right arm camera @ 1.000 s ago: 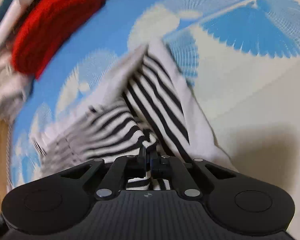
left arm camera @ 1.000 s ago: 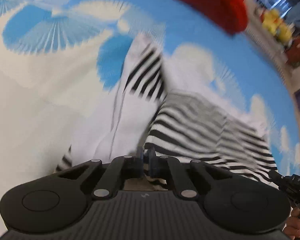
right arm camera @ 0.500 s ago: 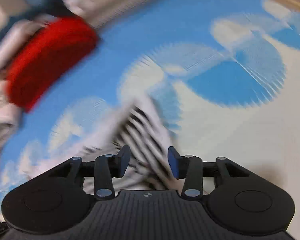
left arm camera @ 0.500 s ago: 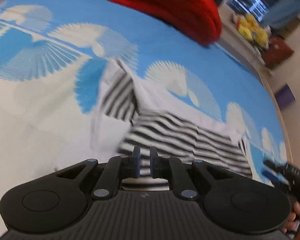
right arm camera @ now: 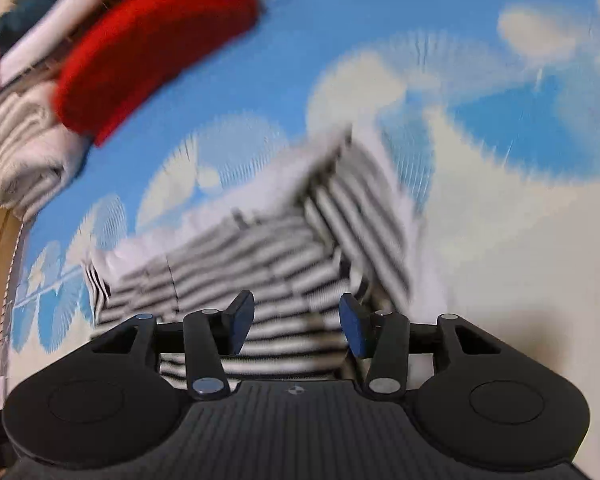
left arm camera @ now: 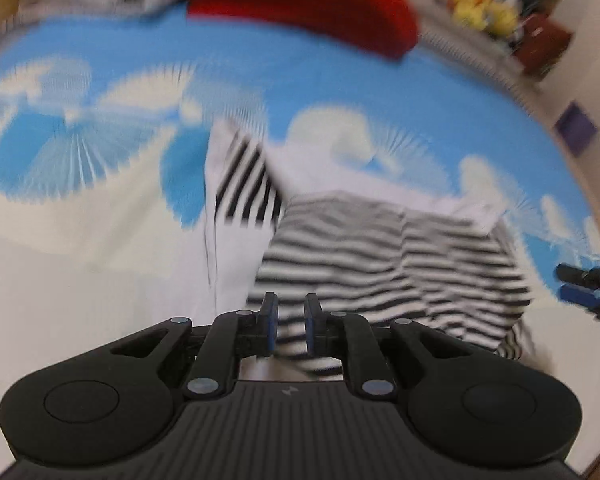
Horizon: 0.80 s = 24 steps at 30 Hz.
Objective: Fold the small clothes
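Striped garment [left arm camera: 380,264] lies partly folded on the blue-and-white patterned mat [left arm camera: 100,216], its black-and-white panel turned over the white side; both views are blurred. Behind it I see a red cloth [right arm camera: 152,44] beside a stack of pale folded laundry [right arm camera: 24,148]. My right gripper [right arm camera: 296,322] hangs just over the stripes, fingers spread wide and empty. My left gripper [left arm camera: 287,324] has its fingers narrow, a small gap showing, gripping nothing.
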Tool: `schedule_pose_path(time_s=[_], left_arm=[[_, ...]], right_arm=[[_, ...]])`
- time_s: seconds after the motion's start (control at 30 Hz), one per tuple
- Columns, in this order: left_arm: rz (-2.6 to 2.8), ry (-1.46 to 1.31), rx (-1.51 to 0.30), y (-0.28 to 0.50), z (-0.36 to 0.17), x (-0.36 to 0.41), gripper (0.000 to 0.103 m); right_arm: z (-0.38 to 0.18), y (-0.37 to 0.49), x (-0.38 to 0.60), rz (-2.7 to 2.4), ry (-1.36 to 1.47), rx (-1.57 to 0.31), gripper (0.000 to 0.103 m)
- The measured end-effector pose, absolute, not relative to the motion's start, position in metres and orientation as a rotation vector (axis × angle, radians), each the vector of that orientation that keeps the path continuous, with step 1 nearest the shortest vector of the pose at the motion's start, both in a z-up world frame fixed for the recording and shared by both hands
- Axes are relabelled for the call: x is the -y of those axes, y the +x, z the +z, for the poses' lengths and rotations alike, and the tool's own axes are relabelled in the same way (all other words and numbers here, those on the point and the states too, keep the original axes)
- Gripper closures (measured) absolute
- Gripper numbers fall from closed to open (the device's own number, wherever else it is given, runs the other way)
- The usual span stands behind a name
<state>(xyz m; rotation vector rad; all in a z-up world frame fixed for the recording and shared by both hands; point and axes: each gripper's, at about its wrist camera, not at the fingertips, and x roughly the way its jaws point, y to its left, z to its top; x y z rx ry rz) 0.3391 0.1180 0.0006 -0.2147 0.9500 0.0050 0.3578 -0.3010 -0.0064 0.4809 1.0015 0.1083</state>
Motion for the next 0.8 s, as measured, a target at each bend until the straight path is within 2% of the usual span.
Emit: schedule_pose_path(time_s=[0.23,0.37,0.5,0.67,0.73,0.8], left_arm=[[-0.033,-0.186,-0.807,0.26,0.071,-0.115,0.089],[-0.076,-0.161,-0.751,0.198,0.094,-0.11,0.089],[-0.082,-0.189,-0.756,0.139,0.084,-0.109,0.086],[0.001,-0.214,-0.835,0.106,0.021,-0.114,0.07],[0.102,-0.24,-0.991,0.11,-0.006,-0.122,0.069],[0.119,-0.382,-1.04,0.11,-0.02,-0.136,0.062]], right_arm=[[0.099,0.276,0.343,0.084,0.523,-0.697,0.051],[0.119,0.21,0.362,0.139,0.5,-0.643,0.05],[0.099,0.157,0.376,0.116,0.457,-0.679,0.049],[0.051,0.116,0.383,0.107,0.445,-0.798,0.048],[0.023,0.105,0.382,0.099,0.449,-0.858,0.048],[-0.008,0.096,0.381,0.049,0.458,-0.983,0.047]])
